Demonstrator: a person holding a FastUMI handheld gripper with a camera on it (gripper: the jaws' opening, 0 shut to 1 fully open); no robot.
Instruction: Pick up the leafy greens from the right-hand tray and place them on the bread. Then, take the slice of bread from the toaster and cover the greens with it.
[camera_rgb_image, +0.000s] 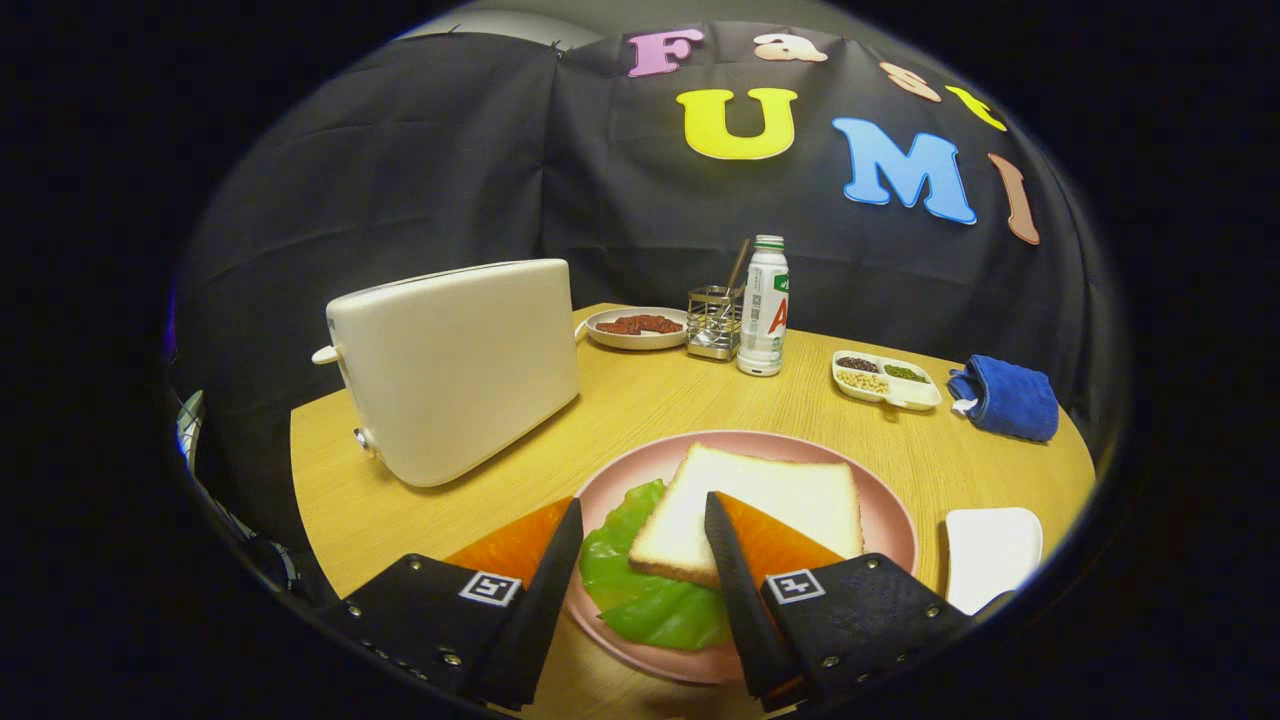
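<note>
Bread slice (760, 500) lies over the leafy greens (640, 590) on the pink plate (890, 520)
Claw (640, 560) spread wide, holding nothing, fingers astride the stack; I'd draw back level, without nudging it

Toaster (455, 365): cream-white. Table (640, 410): light wood grain. Plate (890, 520): pink. Slice of bread (770, 500): white crumb, tan crust. Leafy greens (640, 590): bright green. Cloth (1005, 397): blue. Bottle (764, 310): white, green cap. Small tray (990, 550): white. Divided dish (886, 381): white, holding dark, yellow and green portions.
</note>
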